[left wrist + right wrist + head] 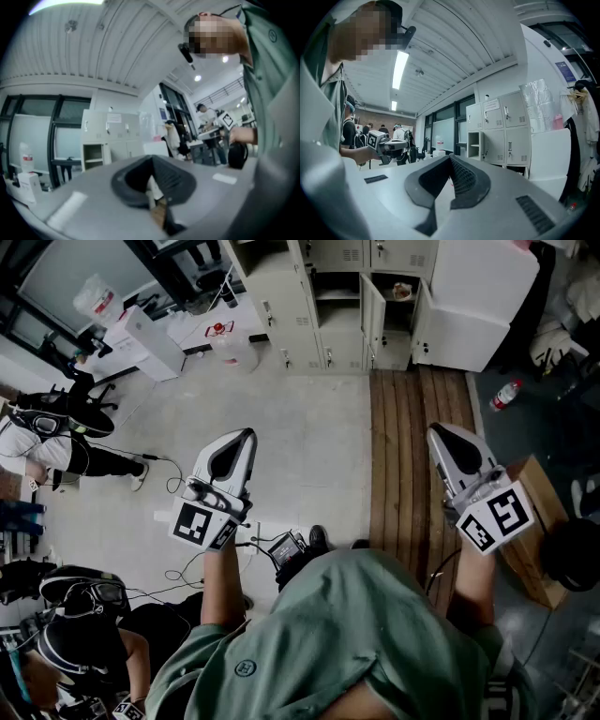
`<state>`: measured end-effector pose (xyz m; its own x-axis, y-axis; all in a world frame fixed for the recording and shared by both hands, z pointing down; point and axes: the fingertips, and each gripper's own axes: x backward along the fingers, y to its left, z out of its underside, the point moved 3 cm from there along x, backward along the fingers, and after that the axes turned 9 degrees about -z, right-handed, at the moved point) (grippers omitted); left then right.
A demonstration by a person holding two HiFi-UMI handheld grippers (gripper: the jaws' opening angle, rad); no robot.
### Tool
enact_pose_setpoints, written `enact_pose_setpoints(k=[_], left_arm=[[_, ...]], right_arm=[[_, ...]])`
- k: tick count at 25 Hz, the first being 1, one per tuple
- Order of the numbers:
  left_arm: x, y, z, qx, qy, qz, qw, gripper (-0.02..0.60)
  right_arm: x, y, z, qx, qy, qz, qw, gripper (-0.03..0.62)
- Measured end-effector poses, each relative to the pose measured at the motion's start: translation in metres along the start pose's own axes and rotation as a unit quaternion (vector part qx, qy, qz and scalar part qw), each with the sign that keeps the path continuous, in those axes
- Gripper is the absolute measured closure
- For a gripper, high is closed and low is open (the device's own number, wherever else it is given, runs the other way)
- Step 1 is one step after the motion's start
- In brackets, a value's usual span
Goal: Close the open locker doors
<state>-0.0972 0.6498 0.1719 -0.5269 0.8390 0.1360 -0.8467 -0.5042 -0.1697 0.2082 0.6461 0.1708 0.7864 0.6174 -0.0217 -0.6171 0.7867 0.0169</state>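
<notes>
Grey steel lockers (309, 296), doors (373, 322) ajar, stand well ahead, nearer the right gripper (441, 435) than the left gripper (247, 435); fingers of each pressed together, holding nothing.

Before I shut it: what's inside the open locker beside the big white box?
In the open locker a small brownish item sits on the upper shelf, too small to identify. The white box covers its right edge.

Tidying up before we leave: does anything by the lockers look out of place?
Yes: locker doors stand open just beyond the planks, and a bottle lies on its side on the dark floor to their right.
</notes>
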Motion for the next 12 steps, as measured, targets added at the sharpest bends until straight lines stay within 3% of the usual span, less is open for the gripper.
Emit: enact_pose_setpoints(k=[3,12], left_arm=[[0.001,0.004,0.012,-0.012,0.020,-0.007,0.9997,0.583],[-0.011,0.017,0.021,-0.009,0.025,0.002,0.9996,0.583]], right_arm=[[-0.003,-0.001,0.005,0.000,0.001,0.000,1.000,0.589],[-0.020,-0.011,0.009,-0.005,0.005,0.003,1.000,0.589]])
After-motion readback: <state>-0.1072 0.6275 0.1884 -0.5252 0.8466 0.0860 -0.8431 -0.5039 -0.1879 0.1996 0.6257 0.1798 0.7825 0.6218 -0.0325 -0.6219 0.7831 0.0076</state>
